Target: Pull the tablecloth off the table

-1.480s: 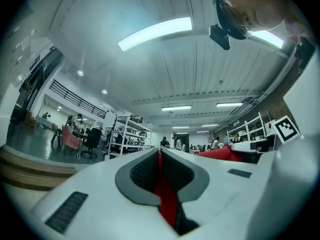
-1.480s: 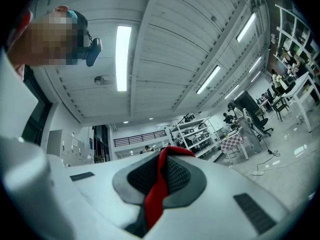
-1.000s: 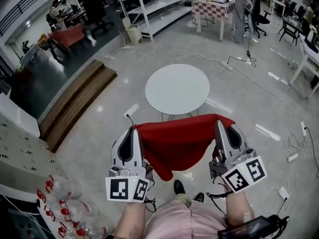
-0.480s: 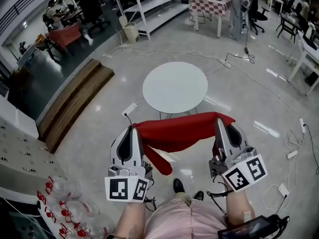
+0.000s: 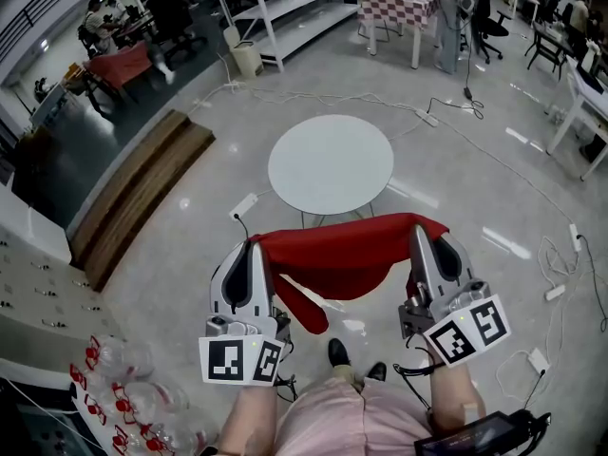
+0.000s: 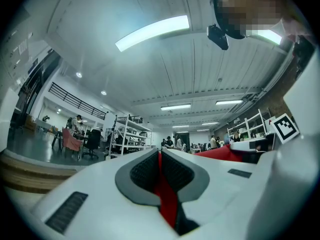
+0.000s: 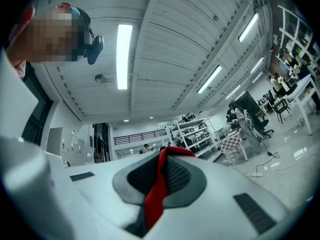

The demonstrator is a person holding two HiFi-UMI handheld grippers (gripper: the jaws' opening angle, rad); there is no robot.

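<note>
A red tablecloth (image 5: 342,259) hangs in the air between my two grippers, clear of the round white table (image 5: 330,164) that stands bare beyond it. My left gripper (image 5: 255,245) is shut on the cloth's left corner, and red fabric (image 6: 166,199) shows pinched between its dark pads. My right gripper (image 5: 416,233) is shut on the right corner; a red strip (image 7: 157,189) runs between its pads. The cloth sags in the middle, with a loose fold (image 5: 306,310) drooping near my left side. Both grippers point slightly upward.
My legs and a black shoe (image 5: 338,353) are below the cloth. Cables and power strips (image 5: 559,293) trail over the glossy floor at right. Wooden steps (image 5: 133,198) lie at left, white shelves (image 5: 285,12) and a checkered table (image 5: 404,9) farther back. Bottles (image 5: 123,388) cluster lower left.
The cloth's hanging middle has swung up and shortened, leaving a smaller fold at left. Both grippers have kept their place.
</note>
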